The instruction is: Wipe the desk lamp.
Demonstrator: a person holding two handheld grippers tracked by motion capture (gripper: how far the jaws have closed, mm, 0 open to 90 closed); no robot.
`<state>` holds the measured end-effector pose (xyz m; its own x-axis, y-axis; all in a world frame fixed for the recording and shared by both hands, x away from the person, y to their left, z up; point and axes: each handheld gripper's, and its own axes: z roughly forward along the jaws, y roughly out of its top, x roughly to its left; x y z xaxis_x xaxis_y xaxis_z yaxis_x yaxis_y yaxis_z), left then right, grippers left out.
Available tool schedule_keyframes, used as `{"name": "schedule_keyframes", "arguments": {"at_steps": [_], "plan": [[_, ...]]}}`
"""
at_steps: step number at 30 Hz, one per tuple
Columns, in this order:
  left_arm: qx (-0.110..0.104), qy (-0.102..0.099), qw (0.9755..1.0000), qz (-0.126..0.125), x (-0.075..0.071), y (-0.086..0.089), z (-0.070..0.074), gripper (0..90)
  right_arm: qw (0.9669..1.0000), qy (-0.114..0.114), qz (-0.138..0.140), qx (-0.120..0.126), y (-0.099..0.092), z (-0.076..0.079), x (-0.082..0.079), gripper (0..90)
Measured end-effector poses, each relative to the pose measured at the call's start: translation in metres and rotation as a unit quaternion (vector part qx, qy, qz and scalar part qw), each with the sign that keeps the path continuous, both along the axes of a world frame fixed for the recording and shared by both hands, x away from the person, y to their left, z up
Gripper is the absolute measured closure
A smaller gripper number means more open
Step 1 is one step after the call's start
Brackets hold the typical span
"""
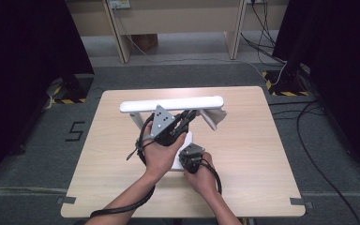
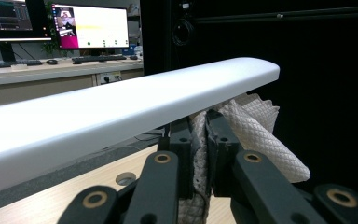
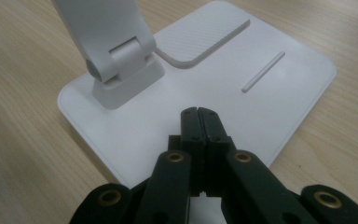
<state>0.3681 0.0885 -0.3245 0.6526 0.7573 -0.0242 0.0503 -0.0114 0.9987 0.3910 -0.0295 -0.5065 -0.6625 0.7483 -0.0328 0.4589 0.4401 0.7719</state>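
From above, we are seeing the left gripper (image 1: pixel 187 118) clenching a white cloth (image 1: pixel 215 118) just under the lamp bar (image 1: pixel 171 104). Along the left gripper's jaws, the cloth (image 2: pixel 256 135) is sitting pinched between them, the bar (image 2: pixel 121 107) crossing overhead. Along the right gripper (image 3: pixel 199 112), its jaws are pressing together, empty, on the lamp base (image 3: pixel 270 93), the hinge (image 3: pixel 121 65) standing ahead on the surface (image 3: pixel 23 116).

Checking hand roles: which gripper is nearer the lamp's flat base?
Right. The right gripper, shut and empty, rests over the lamp base; the left gripper holds a white cloth up under the lamp head.
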Motion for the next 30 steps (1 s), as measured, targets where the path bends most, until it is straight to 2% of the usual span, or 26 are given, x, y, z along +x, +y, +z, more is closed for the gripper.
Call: {"name": "schedule_keyframes", "arguments": {"at_steps": [30], "plan": [[0.000, -0.005, 0.9998, 0.017, -0.008, 0.027, -0.002, 82.6, 1.0000, 0.000, 0.001, -0.002, 0.001, 0.000, 0.000, 90.0]]}}
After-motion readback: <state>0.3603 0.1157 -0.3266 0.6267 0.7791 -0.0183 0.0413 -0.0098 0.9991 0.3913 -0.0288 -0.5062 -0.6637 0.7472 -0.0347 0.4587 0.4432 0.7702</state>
